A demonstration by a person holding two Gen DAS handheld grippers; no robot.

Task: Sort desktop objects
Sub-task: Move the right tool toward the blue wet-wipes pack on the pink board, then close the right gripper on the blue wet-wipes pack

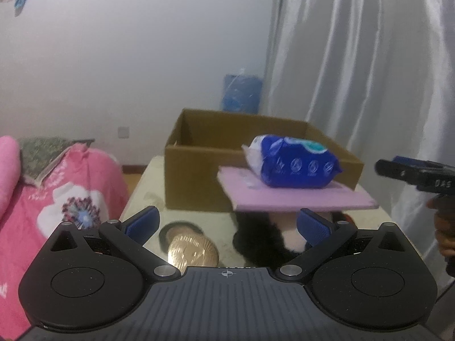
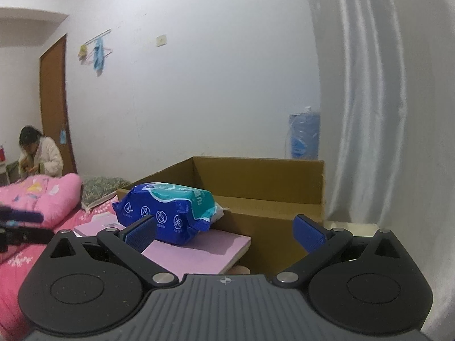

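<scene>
Both grippers had their blue-padded fingers spread wide and held nothing. Between the left gripper (image 1: 227, 224) fingers lay a round gold-coloured lid (image 1: 191, 251) on the table (image 1: 148, 190), with a black furry thing (image 1: 261, 241) to its right. Farther off, a blue packet (image 1: 295, 164) sat on a pink board (image 1: 298, 196) resting over that furry thing, just in front of an open cardboard box (image 1: 193, 182). From the right gripper (image 2: 224, 233), the packet (image 2: 170, 210) lay near the left finger, the box (image 2: 270, 199) beyond. A pink quilt (image 1: 57, 199) covered a bed at far left.
</scene>
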